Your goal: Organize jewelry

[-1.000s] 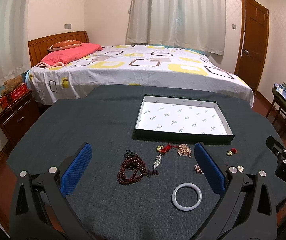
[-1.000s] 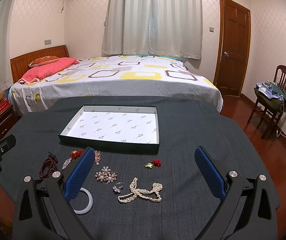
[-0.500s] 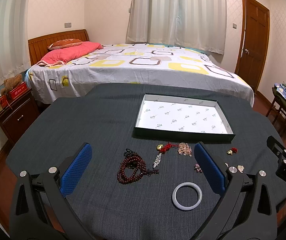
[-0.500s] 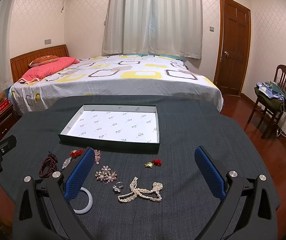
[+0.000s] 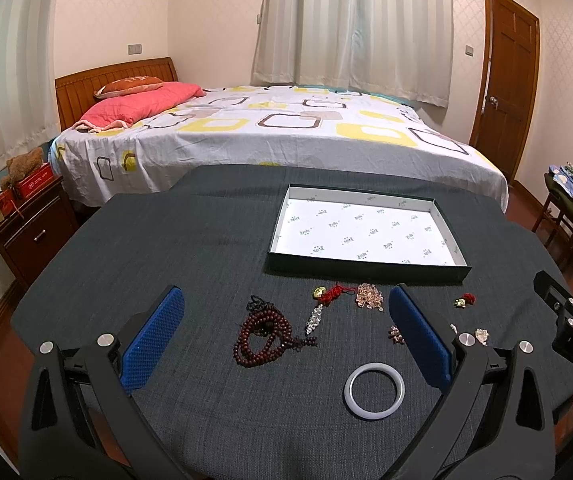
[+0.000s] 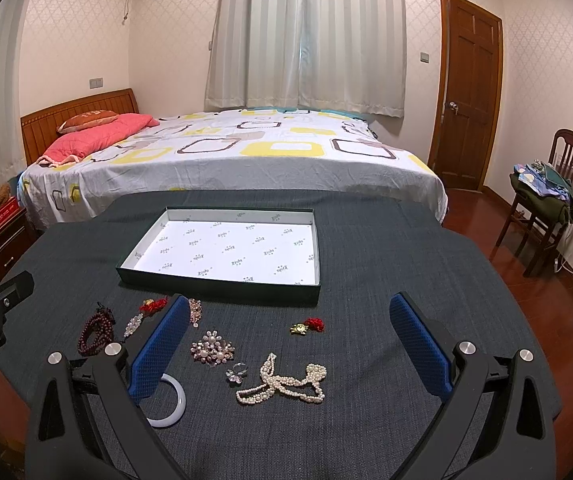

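An empty shallow box with a white lining [image 5: 366, 229] [image 6: 230, 246] lies on the dark cloth-covered table. In front of it lie a dark red bead bracelet [image 5: 264, 336] [image 6: 93, 333], a white bangle [image 5: 373, 391] [image 6: 170, 404], a red tassel charm [image 5: 332, 293], a pink bead cluster [image 5: 369, 297], a flower brooch [image 6: 212, 349], a ring [image 6: 237, 372], a pearl necklace [image 6: 284, 385] and a small red-and-gold charm [image 6: 308, 326] [image 5: 464, 301]. My left gripper [image 5: 286, 334] is open and empty above the beads. My right gripper [image 6: 288, 344] is open and empty above the pearls.
A bed [image 5: 270, 136] stands behind the table. A nightstand [image 5: 26, 232] is at the left, a chair with clothes [image 6: 546, 196] at the right, and a wooden door [image 6: 468, 88] beyond. The table edge curves near both grippers.
Both grippers have barely shifted; the jewelry and box lie where they were.
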`<state>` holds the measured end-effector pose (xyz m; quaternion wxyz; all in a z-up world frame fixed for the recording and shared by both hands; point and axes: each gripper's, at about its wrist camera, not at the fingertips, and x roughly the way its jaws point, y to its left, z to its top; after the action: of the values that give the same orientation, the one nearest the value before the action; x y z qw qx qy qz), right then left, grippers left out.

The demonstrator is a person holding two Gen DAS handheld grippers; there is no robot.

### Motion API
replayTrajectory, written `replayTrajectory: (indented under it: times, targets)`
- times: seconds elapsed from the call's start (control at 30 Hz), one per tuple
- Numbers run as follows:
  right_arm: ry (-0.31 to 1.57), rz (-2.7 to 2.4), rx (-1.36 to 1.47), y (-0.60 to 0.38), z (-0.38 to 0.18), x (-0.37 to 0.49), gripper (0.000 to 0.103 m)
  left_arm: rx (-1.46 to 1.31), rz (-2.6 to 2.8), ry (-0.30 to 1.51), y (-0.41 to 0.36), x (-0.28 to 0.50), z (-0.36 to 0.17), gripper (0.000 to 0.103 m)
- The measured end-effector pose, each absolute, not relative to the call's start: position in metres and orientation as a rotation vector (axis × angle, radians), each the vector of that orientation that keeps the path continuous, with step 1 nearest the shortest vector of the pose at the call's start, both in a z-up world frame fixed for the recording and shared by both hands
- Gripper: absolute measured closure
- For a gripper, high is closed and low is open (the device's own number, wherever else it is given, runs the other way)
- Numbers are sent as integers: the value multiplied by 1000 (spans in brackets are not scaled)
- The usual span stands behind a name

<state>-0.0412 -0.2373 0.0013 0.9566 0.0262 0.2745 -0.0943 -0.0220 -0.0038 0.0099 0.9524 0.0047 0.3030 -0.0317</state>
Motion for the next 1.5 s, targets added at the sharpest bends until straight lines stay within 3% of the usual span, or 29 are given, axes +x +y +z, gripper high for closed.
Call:
replayTrajectory:
  times: [0.97, 1.5]
  targets:
    - [599, -185, 62, -236, -22, -31, 6, 26, -69, 656, -2, -15, -9, 3]
    - [759, -141, 145, -255, -96, 0, 6, 42, -62, 907, 24, 35, -104, 3]
